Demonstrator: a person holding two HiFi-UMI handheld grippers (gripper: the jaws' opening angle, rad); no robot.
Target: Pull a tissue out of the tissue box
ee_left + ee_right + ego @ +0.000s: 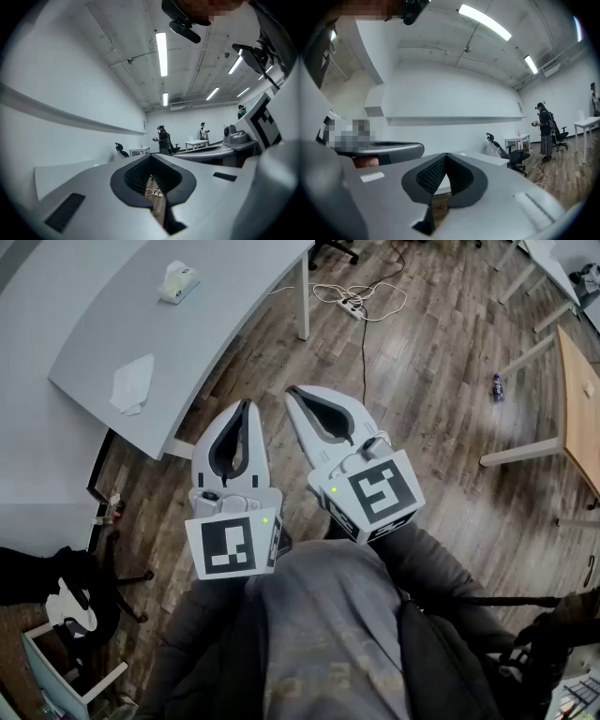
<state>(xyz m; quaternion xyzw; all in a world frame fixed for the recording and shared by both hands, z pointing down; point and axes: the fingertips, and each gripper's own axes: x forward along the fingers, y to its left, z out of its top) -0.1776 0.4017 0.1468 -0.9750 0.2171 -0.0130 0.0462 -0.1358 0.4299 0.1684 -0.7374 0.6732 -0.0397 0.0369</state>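
While the left gripper (248, 405) and right gripper (292, 392) hang closed and empty, the tissue box (178, 282) sits toward the far end of the table (103, 320) — no reach begun yet, it seems; next, go over and open.

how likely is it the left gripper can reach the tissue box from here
Probably not: the left gripper, jaws shut, is over the floor by the person's body, and the tissue box sits across the table. Nothing seems to block the way.
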